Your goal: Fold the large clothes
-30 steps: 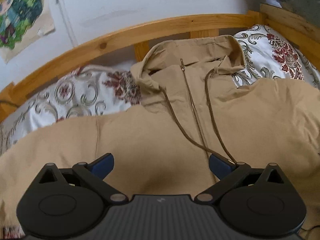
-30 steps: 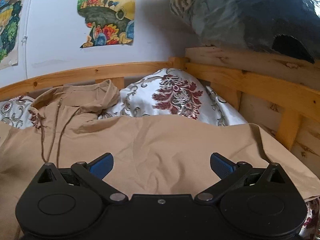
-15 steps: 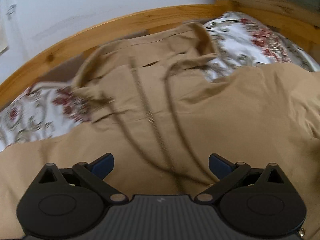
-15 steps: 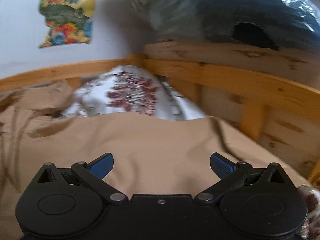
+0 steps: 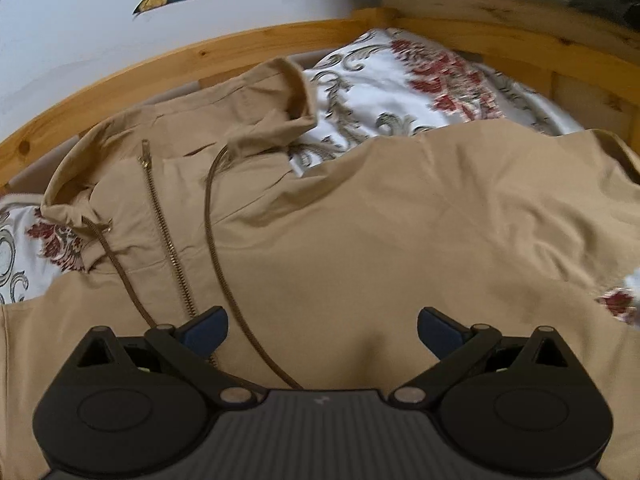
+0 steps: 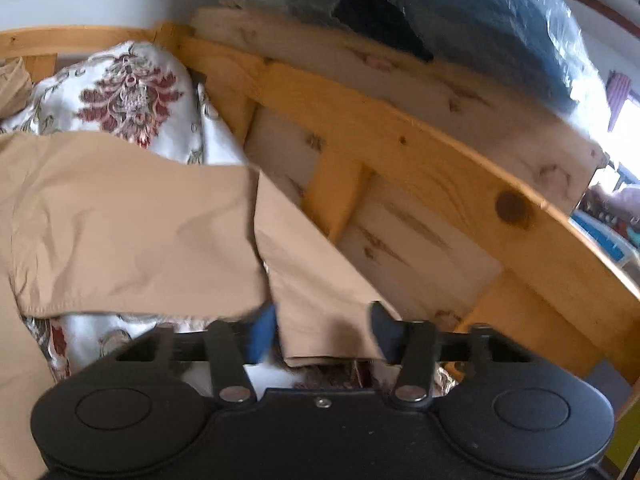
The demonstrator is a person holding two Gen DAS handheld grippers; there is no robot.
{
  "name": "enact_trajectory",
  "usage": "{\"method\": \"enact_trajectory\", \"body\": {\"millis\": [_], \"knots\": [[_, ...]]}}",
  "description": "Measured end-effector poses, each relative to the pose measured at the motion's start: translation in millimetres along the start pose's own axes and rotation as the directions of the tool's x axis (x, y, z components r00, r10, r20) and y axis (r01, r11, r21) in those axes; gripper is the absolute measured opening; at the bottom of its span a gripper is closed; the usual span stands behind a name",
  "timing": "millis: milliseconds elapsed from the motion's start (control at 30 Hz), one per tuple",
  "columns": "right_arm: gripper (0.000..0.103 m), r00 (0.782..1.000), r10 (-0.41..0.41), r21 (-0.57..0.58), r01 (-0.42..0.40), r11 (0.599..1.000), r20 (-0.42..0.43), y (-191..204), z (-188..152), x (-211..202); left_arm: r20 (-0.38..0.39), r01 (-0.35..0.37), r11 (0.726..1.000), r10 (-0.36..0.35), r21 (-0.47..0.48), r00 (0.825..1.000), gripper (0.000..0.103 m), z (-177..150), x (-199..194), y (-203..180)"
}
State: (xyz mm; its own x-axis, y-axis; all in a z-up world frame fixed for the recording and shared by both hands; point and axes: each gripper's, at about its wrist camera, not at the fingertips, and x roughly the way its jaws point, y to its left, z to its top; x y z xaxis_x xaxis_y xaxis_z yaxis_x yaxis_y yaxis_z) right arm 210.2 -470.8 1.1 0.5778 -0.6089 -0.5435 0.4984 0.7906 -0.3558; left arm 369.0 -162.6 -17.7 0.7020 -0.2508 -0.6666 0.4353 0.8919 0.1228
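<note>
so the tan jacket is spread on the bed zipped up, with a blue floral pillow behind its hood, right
Not quite: the pillow behind the hood is white with dark red flowers, not blue, as the left wrist view shows. The tan jacket does lie spread on the bed, zipped up.

The tan jacket runs off the left wrist view's left and right edges, its hem hidden behind the gripper body. In the right wrist view the sleeve cuff is smeared, so can't tell if the pads touch it.
</note>
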Motion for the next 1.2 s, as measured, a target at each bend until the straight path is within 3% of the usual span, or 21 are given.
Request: {"method": "enact_trajectory", "body": {"millis": [33,100,200,300,367,433,567,633,700,800,900,1000,1100,1200], "knots": [[0.019,1.0,0.025,0.007,-0.025,1.0,-0.004,-1,2,2,0.008,0.02,1.0,-0.02,0.004,1.0,0.102,-1,-6,0],[0.005,0.997,0.082,0.018,-0.082,0.996,-0.003,-6,7,-5,0.026,0.064,0.998,-0.064,0.016,0.998,0.102,-3,-18,3],[0.003,0.978,0.206,0.028,-0.206,0.978,0.009,-10,26,-20,0.054,0.138,0.99,-0.139,0.031,0.989,0.102,-8,-36,8],[0.003,0.923,0.384,0.096,-0.383,0.919,0.003,-22,49,-32,0.073,0.2,0.98,-0.201,0.019,0.977,0.102,-11,-50,16],[0.002,0.863,0.504,0.154,-0.5,0.852,0.01,-28,65,-41,0.083,0.249,0.969,-0.247,-0.009,0.965,0.102,-13,-58,24],[0.002,0.781,0.625,0.219,-0.614,0.758,0.024,-28,82,-52,0.104,0.32,0.946,-0.314,-0.047,0.944,0.102,-15,-66,34],[0.002,0.589,0.805,0.296,-0.783,0.547,0.069,-4,114,-69,0.156,0.461,0.881,-0.444,-0.102,0.883,0.102,-20,-82,56],[0.002,0.482,0.873,0.312,-0.843,0.439,0.072,20,127,-78,0.179,0.513,0.847,-0.488,-0.139,0.854,0.102,-23,-88,66],[0.002,0.392,0.917,0.318,-0.88,0.352,0.07,47,139,-82,0.19,0.565,0.808,-0.536,-0.166,0.823,0.102,-27,-93,79],[0.002,0.317,0.947,0.263,-0.919,0.293,0.054,92,152,-90,0.209,0.602,0.78,-0.569,-0.17,0.795,0.102,-37,-104,98],[0.002,0.263,0.965,0.232,-0.94,0.249,0.027,131,155,-89,0.204,0.592,0.789,-0.56,-0.165,0.803,0.102,-45,-113,114],[0.002,0.222,0.975,0.236,-0.948,0.215,0.004,158,152,-81,0.195,0.556,0.816,-0.526,-0.16,0.828,0.102,-47,-112,121],[0.002,0.191,0.981,0.236,-0.953,0.19,-0.018,179,150,-77,0.181,0.511,0.848,-0.486,-0.139,0.855,0.102,-42,-105,115],[0.002,0.177,0.984,0.232,-0.956,0.18,-0.034,189,143,-79,0.168,0.478,0.868,-0.455,-0.138,0.875,0.098,-36,-96,106]]}}
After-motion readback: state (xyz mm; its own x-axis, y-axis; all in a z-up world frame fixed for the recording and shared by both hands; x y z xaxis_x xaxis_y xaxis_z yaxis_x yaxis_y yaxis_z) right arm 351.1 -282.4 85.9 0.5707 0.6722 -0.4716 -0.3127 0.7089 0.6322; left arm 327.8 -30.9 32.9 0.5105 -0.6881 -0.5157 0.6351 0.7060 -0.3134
